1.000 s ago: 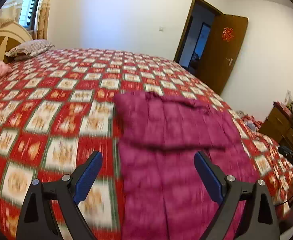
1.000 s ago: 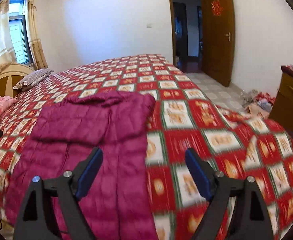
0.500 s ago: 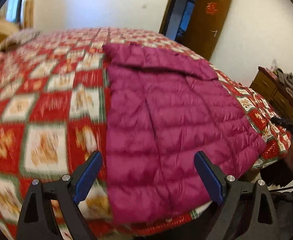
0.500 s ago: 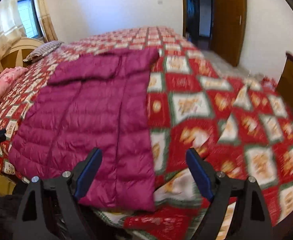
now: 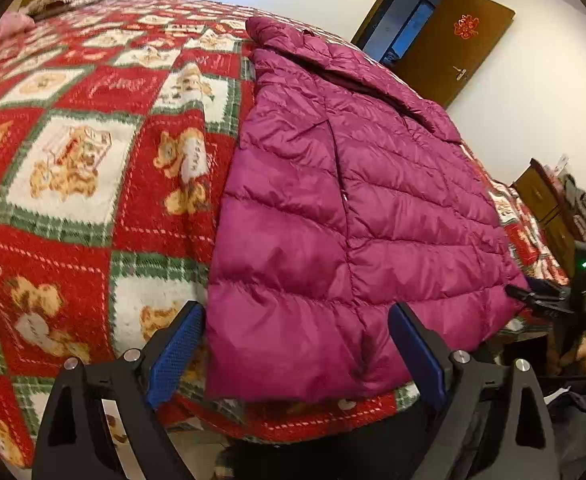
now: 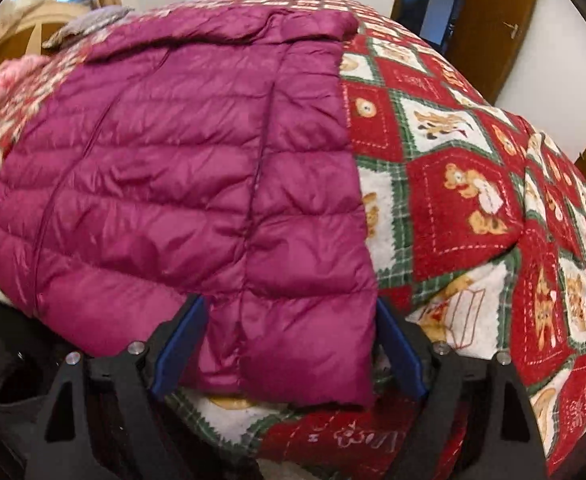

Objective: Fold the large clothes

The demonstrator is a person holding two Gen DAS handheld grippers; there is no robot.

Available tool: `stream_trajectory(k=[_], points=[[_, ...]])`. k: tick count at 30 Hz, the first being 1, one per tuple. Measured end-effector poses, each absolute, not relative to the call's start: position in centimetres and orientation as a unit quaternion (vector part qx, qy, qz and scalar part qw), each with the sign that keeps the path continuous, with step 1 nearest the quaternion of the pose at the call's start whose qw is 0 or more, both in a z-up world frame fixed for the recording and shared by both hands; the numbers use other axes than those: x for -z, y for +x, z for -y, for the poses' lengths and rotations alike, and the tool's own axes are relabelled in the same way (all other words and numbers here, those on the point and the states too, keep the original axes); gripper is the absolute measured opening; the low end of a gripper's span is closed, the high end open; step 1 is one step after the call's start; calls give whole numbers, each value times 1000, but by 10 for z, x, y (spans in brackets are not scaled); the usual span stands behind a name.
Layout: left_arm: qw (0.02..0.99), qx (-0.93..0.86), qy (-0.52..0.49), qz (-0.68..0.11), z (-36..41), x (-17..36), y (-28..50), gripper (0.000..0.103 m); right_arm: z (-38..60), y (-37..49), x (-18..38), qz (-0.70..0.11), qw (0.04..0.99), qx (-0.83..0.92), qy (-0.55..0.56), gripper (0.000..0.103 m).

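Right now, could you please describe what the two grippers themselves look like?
Both match: the left gripper and right gripper have black angular frames with triangular cut-outs, silver round bolts at the joints, and flat blue textured pads on the inner faces. No cables or markings show on either.

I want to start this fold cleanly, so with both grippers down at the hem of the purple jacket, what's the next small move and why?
Probably ease both grippers forward a touch and close on the hem. The left gripper and right gripper are open, each straddling a bottom corner of the jacket, which lies flat on the bedspread with its hem at the bed's edge. Neither grips fabric yet.
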State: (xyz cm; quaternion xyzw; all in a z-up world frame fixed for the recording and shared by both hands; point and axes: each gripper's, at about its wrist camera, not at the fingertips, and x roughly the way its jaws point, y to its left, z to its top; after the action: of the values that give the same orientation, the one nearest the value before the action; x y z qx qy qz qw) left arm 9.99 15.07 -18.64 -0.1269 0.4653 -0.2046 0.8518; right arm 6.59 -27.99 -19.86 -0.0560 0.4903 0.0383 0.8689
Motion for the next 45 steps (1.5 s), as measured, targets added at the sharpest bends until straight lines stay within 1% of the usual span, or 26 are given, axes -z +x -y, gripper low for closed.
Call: stream_trajectory(k=[1,2,3,4,6,7,8,9,10,11,12,14,16,19,24,28,34,38,45], points=[[850,209,-129,-466,-150,186,99,93,279,65,199,-491,868,-40,-58,87],[850,212,-126,-466,-149,186,99,89,278,64,199,-491,868,-41,-59,87],[850,212,-121,-467,-147,185,99,83,276,64,199,-490,869,-41,-62,87],[850,209,-114,-469,-146,185,100,80,276,63,201,-488,869,-38,-67,87],[852,206,-104,-470,-143,185,100,62,273,63,205,-486,869,-32,-81,87],[854,202,-97,-469,-143,184,100,58,271,63,206,-485,869,-32,-89,87],[855,201,-94,-469,-143,184,100,43,268,63,206,-484,869,-32,-95,83],[853,203,-97,-471,-145,184,101,27,266,65,205,-483,869,-33,-101,76],[846,213,-112,-476,-146,184,102,24,266,65,204,-485,867,-41,-104,51],[841,223,-121,-477,-148,185,103,19,268,66,206,-498,861,-64,-85,36],[842,225,-119,-476,-146,184,102,18,271,67,207,-505,858,-76,-57,35],[847,223,-95,-473,-139,183,100,17,278,66,207,-504,860,-80,-31,23],[848,228,-91,-470,-136,180,99,15,285,64,203,-500,862,-90,2,18],[847,244,-113,-458,-138,172,100,11,295,63,192,-487,866,-104,36,14],[859,276,-142,-406,-141,138,95,8,304,55,167,-453,875,-137,99,13],[873,286,-134,-371,-136,109,91,8,307,52,146,-423,883,-160,130,12],[882,336,-122,-306,-129,66,72,8,305,41,118,-386,898,-174,120,11],[887,348,-105,-285,-127,51,63,8,308,27,105,-368,906,-179,111,11],[881,395,-125,-228,-134,12,36,8,325,-4,78,-335,916,-183,124,10]])
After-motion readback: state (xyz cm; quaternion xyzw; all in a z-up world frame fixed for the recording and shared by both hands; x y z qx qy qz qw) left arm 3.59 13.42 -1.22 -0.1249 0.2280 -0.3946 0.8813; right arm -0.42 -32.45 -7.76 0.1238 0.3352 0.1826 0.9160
